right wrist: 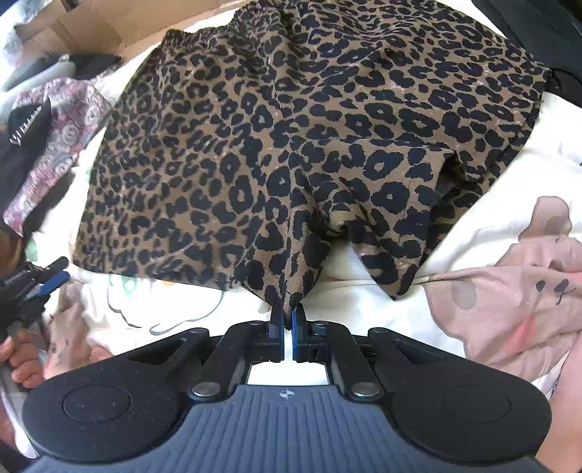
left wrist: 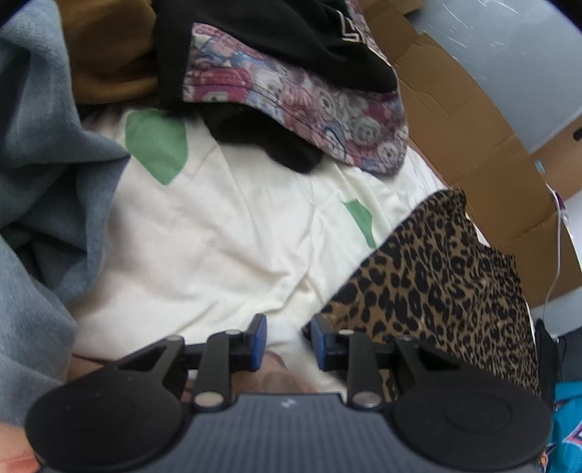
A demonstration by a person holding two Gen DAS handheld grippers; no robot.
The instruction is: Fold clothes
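The leopard-print shorts [right wrist: 291, 145] lay spread on a cream bedsheet [right wrist: 363, 305] printed with cartoon figures and green patches, their elastic waistband at the far side and the two leg openings toward the right wrist camera. The right claw [right wrist: 287, 320] was clamped on the bottom hem of the shorts at the crotch, its blue-padded fingers [right wrist: 278, 320] almost meeting with a small fold of the fabric between them. A pale pink garment [right wrist: 509, 302] with dark and red markings lay crumpled just to the right of that claw, apart from the shorts.

In the left wrist view, the left claw [left wrist: 287, 342] hung above the sheet with its jaws parted and nothing between them; the edge of the shorts [left wrist: 436, 276] lay just beside its right finger, and whether it touched could not be told. In the right wrist view the left claw [right wrist: 47, 283] showed at the left edge, held by a hand [right wrist: 22, 360].

Farther along the bed sat a heap of other clothes: a grey garment [left wrist: 47, 174] at the left, a mustard-brown one [left wrist: 109, 54] behind it, a black one [left wrist: 272, 32] with white lettering, and a pink-and-purple patterned piece [left wrist: 309, 109] under the black one. A flattened cardboard box [left wrist: 473, 152] lay beyond the right edge of the sheet.
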